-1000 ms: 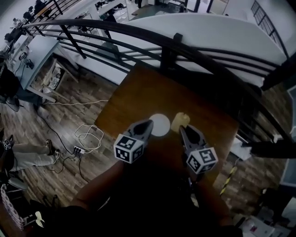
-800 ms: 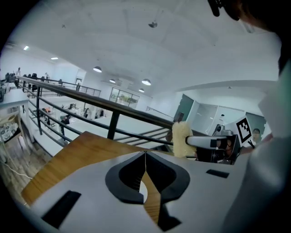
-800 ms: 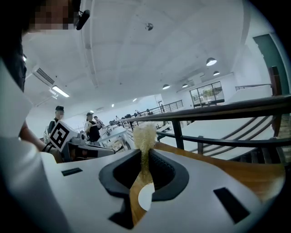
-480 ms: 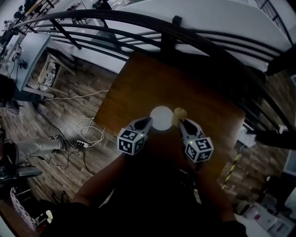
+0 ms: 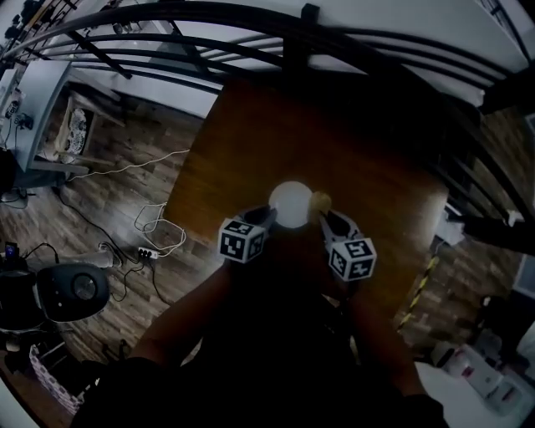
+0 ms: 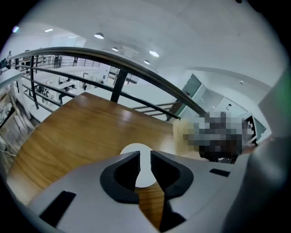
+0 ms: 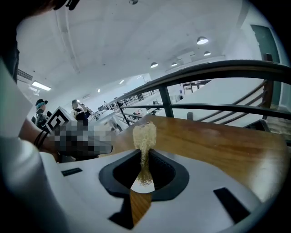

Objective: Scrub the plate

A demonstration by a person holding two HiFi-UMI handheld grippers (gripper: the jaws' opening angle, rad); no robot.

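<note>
**Both grippers at the plate, scrub pad in the right**

Your right gripper (image 7: 144, 159) pinches a coarse, pale-yellow scrub pad (image 7: 144, 133). The pad stands up out of the jaws and flares above them. Your left gripper (image 6: 144, 157) holds nothing: its jaws have just been opening and stand a narrow gap apart, with only the white plate (image 6: 135, 148) showing beyond that gap.

In the head view the plate lies flat on the brown wooden table (image 5: 276, 134), just ahead of the two gripper tips and between them. The left tips are at its near-left rim, and the pad sits just beside its right rim. Whether the pad touches the plate cannot be told.

Beyond the table's far edge runs a dark metal railing (image 5: 251, 25). To the left, cables (image 5: 159, 238) lie on the plank floor (image 5: 125, 192).
</note>
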